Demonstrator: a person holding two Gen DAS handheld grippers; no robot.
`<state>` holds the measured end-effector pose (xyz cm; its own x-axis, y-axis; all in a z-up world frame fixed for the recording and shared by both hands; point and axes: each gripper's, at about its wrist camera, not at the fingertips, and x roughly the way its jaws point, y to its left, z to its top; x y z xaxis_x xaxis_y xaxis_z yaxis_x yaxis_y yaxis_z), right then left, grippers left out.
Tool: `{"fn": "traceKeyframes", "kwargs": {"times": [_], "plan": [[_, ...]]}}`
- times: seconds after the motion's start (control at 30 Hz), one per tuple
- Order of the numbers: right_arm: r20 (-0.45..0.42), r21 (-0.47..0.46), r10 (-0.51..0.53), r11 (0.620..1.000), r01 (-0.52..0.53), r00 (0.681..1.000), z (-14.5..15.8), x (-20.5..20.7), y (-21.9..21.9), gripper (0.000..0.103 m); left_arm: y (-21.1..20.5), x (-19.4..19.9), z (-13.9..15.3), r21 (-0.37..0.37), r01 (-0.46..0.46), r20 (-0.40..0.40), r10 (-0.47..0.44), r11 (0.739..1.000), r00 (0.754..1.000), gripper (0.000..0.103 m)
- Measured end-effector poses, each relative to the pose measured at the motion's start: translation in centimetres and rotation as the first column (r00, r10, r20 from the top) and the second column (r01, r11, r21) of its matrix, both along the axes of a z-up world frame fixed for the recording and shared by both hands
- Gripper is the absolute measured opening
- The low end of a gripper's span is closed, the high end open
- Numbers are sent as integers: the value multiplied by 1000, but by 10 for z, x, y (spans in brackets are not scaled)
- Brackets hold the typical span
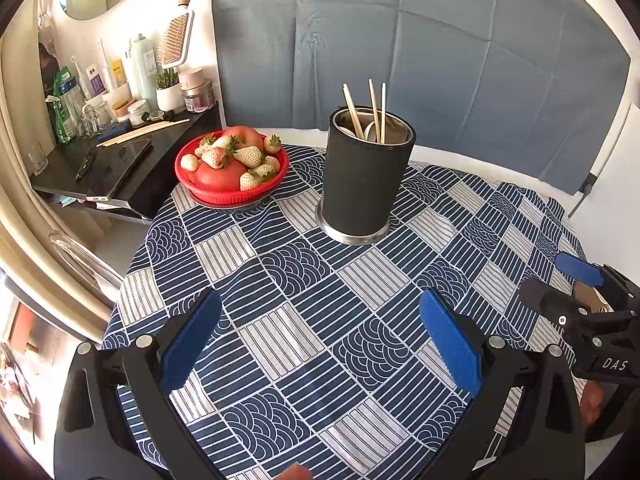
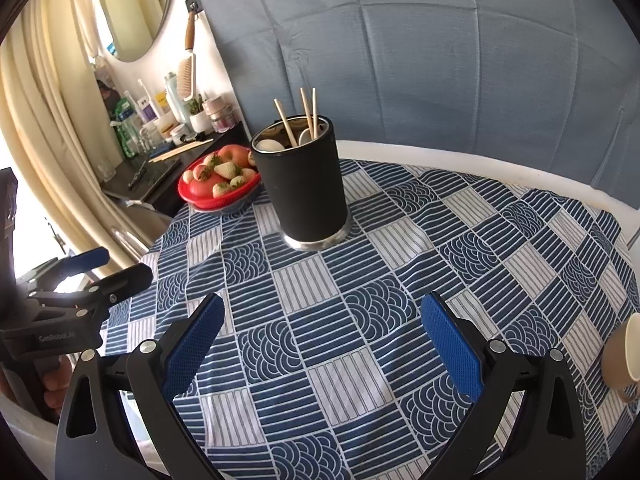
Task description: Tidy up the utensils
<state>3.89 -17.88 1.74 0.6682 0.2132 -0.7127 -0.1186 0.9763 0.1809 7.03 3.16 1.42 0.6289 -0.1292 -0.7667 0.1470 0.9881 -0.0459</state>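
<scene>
The right gripper hangs wide apart and empty over the patterned tablecloth; ahead stands a black holder with chopsticks and white spoons; a red fruit bowl sits just beside it; the left gripper shows at left; a cup at right.

Black tool, blue pads (silver screws)
</scene>
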Motion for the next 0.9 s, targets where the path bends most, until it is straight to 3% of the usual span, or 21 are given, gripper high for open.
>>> {"fn": "traceKeyframes", "kwargs": {"times": [0.3,0.6,0.73,0.9], "plan": [[-45,-54,-93,994,90,995,-14,13,-23,94,-16,28,-16,-1,64,-56,-63,998,996,97],[-73,-115,-172,980,163,982,-52,47,-81,94,-72,78,-88,-58,118,-247,-129,991,960,97],[-71,-106,-193,977,185,979,-61,57,-104,94,-102,84,-92,-30,155,-216,-158,987,964,97],[-14,-61,-198,979,197,980,-38,48,-106,94,-89,73,-51,4,72,-97,-72,997,993,97]]}}
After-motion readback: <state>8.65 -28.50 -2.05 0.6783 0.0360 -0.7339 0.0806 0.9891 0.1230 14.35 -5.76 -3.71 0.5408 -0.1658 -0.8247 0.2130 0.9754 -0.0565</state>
